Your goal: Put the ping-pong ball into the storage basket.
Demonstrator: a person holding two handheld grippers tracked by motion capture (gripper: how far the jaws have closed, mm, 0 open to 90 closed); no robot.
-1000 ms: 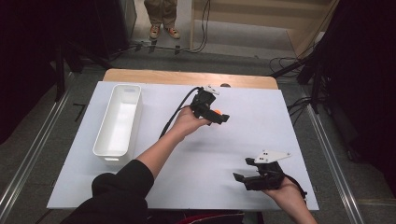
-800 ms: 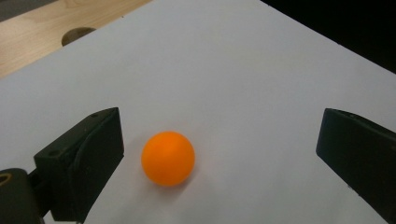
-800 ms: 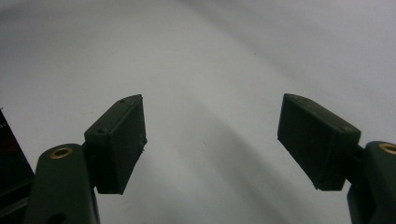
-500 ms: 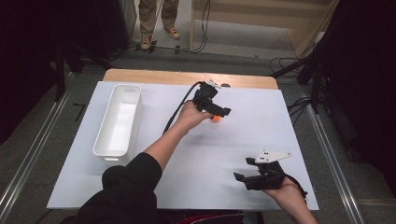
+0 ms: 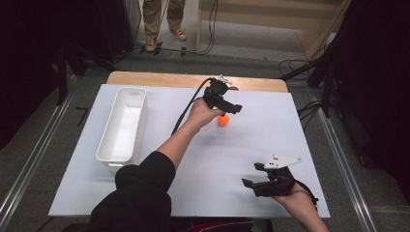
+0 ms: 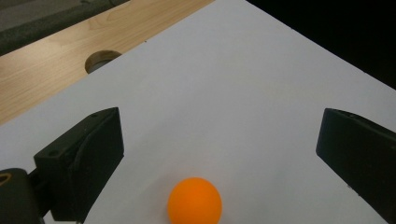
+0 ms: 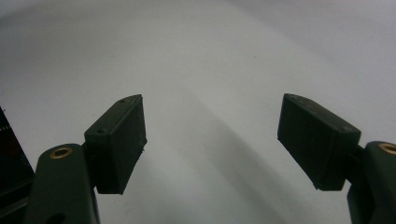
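White bin (image 5: pixel 122 126) empty, left hand-held gripper (image 5: pixel 231 109) released over orange ball (image 5: pixel 223 120), right hand-held gripper (image 5: pixel 251 180) released

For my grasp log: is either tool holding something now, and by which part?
Nothing is held. The left tool is open around the orange ball; the right tool is open.

Black hand-held grippers, black sleeve

The left hand-held gripper (image 5: pixel 231 109) is black with a black cable trailing back along the arm; the right hand-held gripper (image 5: pixel 252 182) carries a pale grey three-cornered plate dotted with screws. Both have blocky black jaws; brass-coloured rivets show on the right one's. The left sleeve (image 5: pixel 140 186) is black.
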